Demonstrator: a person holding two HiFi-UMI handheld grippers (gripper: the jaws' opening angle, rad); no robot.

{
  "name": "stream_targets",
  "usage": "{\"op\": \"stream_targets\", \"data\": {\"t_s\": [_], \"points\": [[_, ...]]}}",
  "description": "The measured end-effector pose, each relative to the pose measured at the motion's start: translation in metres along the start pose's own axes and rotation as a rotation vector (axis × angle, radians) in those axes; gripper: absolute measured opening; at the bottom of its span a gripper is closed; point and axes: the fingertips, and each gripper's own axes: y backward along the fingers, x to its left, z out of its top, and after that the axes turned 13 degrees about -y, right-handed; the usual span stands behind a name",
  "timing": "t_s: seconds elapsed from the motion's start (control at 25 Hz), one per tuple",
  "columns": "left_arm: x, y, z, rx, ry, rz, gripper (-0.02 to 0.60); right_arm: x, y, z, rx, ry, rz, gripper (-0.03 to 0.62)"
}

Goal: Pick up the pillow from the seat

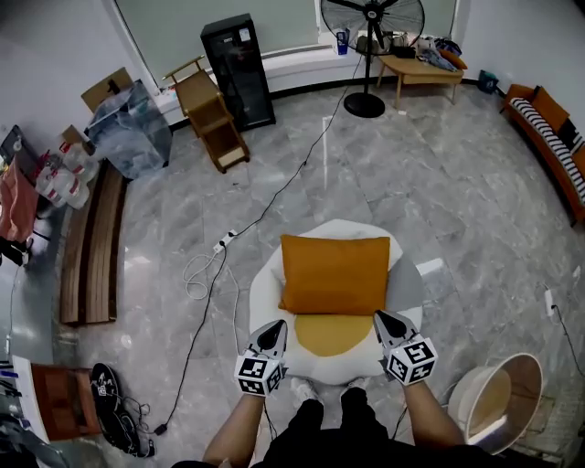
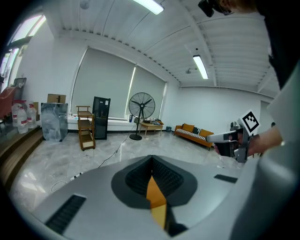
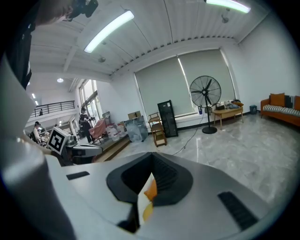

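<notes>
An orange rectangular pillow (image 1: 335, 274) lies on the mustard seat cushion (image 1: 327, 336) of a round white chair (image 1: 263, 285) right in front of me. My left gripper (image 1: 277, 327) is at the seat's front left, just short of the pillow's near left corner. My right gripper (image 1: 383, 318) is at the front right, close to the near right corner. Both are shut with nothing held. In the left gripper view the shut jaws meet at the gripper's tip (image 2: 152, 160), with the right gripper (image 2: 214, 137) off to the side. In the right gripper view only an orange sliver shows past the shut gripper (image 3: 151, 161).
A power strip with cables (image 1: 225, 243) lies on the marble floor left of the chair. A wooden bench (image 1: 91, 247) runs along the left, a sofa (image 1: 548, 137) along the right. A standing fan (image 1: 370, 27), black cabinet (image 1: 238, 69) and wooden cart (image 1: 212, 114) stand at the back. A second round chair (image 1: 494, 402) is at my right.
</notes>
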Motion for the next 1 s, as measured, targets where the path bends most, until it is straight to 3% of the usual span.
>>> {"op": "stream_targets", "data": {"t_s": [0.32, 0.64, 0.68, 0.76, 0.92, 1.0], "points": [[0.022, -0.057, -0.06, 0.08, 0.031, 0.049, 0.011, -0.086, -0.039, -0.05, 0.099, 0.004, -0.061, 0.006], [0.042, -0.128, -0.139, 0.105, 0.163, 0.05, 0.013, -0.168, -0.091, -0.113, 0.138, -0.099, -0.125, 0.011], [0.045, -0.138, -0.15, 0.108, 0.172, 0.06, 0.021, -0.177, -0.098, -0.12, 0.145, -0.108, -0.125, 0.034], [0.047, -0.154, -0.171, 0.116, 0.185, 0.073, 0.07, -0.197, -0.105, -0.135, 0.162, -0.121, -0.13, 0.094], [0.058, -0.184, -0.21, 0.153, 0.188, 0.096, 0.355, -0.239, -0.123, -0.165, 0.181, -0.157, -0.161, 0.352], [0.064, -0.201, -0.233, 0.189, 0.186, 0.097, 0.406, -0.26, -0.136, -0.177, 0.172, -0.216, -0.162, 0.406]]}}
